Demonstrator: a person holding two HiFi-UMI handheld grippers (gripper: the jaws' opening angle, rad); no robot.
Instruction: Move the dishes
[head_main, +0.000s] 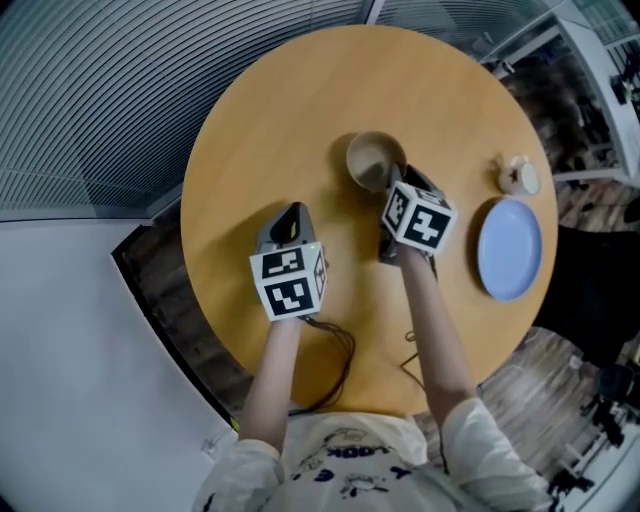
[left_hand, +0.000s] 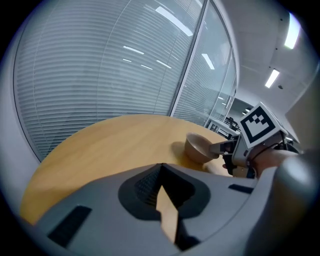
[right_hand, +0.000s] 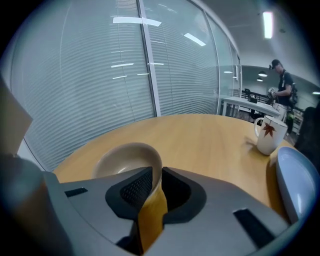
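A beige bowl (head_main: 370, 158) (right_hand: 125, 157) stands near the middle of the round wooden table (head_main: 290, 110). My right gripper (head_main: 395, 176) (right_hand: 156, 181) is shut on the bowl's near right rim, one jaw inside and one outside. The left gripper view shows the bowl (left_hand: 199, 147) and the right gripper (left_hand: 226, 147) holding it from the side. My left gripper (head_main: 290, 218) (left_hand: 161, 174) hovers over bare table left of the bowl, shut with nothing in it. A light blue plate (head_main: 508, 248) (right_hand: 296, 181) lies at the right.
A white mug with a red leaf (head_main: 518, 176) (right_hand: 269, 134) stands just beyond the plate. Cables (head_main: 335, 350) trail over the table's near edge. Glass walls with blinds (right_hand: 100, 75) surround the table. A person (right_hand: 283, 82) stands far off at the right.
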